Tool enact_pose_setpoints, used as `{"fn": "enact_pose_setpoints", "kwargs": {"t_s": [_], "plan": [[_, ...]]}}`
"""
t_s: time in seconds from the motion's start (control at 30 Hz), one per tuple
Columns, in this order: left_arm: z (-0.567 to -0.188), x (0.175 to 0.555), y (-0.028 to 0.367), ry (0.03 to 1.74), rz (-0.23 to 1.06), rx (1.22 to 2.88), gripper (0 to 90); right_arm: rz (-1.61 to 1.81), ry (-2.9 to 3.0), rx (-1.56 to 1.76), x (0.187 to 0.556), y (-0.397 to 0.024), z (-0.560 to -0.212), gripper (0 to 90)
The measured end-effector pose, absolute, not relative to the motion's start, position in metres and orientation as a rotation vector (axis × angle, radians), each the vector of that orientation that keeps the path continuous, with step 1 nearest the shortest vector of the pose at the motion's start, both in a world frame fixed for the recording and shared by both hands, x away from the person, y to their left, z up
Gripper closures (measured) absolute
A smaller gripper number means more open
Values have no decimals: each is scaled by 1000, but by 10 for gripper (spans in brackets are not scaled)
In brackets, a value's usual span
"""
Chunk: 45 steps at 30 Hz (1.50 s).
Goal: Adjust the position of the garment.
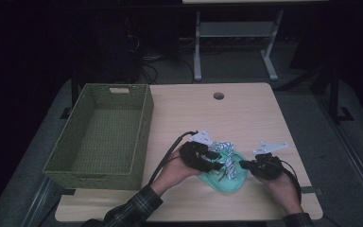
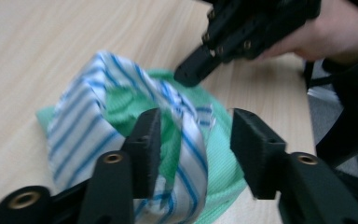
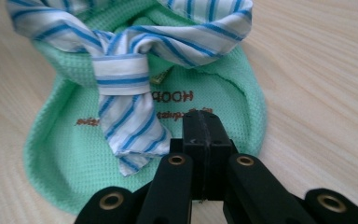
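Basket (image 1: 99, 137) left of cloth (image 1: 227, 177); striped strip (image 1: 225, 152) atop; table (image 1: 246, 113).

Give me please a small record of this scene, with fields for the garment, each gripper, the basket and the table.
garment: green knit garment with a blue-striped white collar, lying on the table's near edge
left gripper: jaws apart, striped collar between them, pads not pressing
right gripper: jaws shut, tips over the green fabric; whether it pinches it, unclear
basket: green woven, at the table's left
table: light wood
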<state>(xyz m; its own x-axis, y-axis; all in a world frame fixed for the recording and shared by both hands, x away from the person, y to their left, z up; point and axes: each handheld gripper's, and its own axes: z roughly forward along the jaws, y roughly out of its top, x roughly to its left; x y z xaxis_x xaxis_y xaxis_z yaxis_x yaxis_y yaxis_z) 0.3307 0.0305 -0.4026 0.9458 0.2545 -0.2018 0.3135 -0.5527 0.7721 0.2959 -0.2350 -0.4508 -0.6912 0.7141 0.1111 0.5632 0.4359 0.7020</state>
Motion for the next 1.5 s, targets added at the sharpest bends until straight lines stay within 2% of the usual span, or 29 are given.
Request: {"fn": "enact_pose_setpoints", "kwargs": {"t_s": [0.27,0.53,0.7,0.8,0.9,1.0,1.27,1.5], "plan": [[-382,350,50,471,6,2142,496,1154,2481,1099,281,-238,-445,899],[-403,368,42,544,-27,2187,440,1175,2524,1048,276,-227,-444,899],[-416,371,27,549,-36,2218,447,1167,2555,1022,279,-216,-446,900],[-422,372,23,560,-31,2245,524,1166,2561,1020,280,-212,-446,900],[-426,374,22,551,-40,2264,675,1168,2563,1015,282,-210,-447,899],[-426,373,23,549,-44,2252,871,1164,2568,1006,287,-206,-448,899],[-397,362,30,476,-10,2197,881,1224,2547,960,296,-196,-442,900],[-393,354,26,446,-7,2180,880,1262,2537,949,307,-187,-442,900]]}}
